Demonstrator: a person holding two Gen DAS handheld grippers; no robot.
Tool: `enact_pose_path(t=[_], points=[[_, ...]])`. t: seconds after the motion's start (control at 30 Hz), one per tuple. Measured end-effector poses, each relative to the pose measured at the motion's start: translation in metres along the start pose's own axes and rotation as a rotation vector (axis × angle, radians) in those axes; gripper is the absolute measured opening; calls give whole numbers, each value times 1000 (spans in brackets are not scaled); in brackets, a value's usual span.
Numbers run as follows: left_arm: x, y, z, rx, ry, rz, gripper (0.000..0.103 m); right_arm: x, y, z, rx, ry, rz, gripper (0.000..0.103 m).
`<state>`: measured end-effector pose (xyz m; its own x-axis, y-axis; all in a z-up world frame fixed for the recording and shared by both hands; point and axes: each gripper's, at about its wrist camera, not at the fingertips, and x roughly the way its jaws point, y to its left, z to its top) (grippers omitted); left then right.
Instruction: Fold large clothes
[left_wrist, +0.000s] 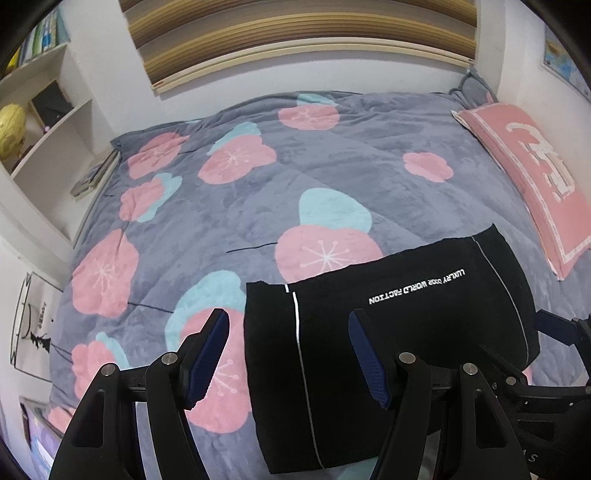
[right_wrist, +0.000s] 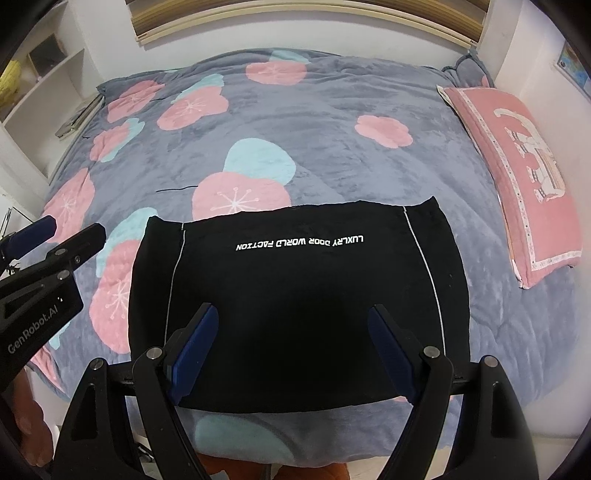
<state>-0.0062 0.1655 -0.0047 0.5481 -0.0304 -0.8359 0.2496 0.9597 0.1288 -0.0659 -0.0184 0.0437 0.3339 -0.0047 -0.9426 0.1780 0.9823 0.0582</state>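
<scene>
A black garment (right_wrist: 295, 288) with white lettering and thin white side stripes lies folded into a flat rectangle near the front edge of the bed; it also shows in the left wrist view (left_wrist: 369, 350). My right gripper (right_wrist: 291, 350) is open and empty, above the garment's near half. My left gripper (left_wrist: 288, 354) is open and empty, over the garment's left edge. The left gripper also shows at the left in the right wrist view (right_wrist: 70, 232), and the right gripper at the right edge of the left wrist view (left_wrist: 561, 328).
The bed carries a grey quilt (right_wrist: 332, 129) with pink and teal flowers. A pink pillow (right_wrist: 517, 177) lies at the right. A white shelf unit (left_wrist: 48, 140) stands left of the bed, a slatted headboard wall (left_wrist: 295, 40) behind it.
</scene>
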Motion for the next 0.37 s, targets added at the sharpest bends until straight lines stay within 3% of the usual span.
enact_pose_path(t=[0.23,0.37], points=[[-2,-3,1,11,-32,20,68,-3,0,-1,-1,-3,-19,85],[-3,0,0,11,-30,-16,68,-2,-4,-1,7,-3,-25,85]])
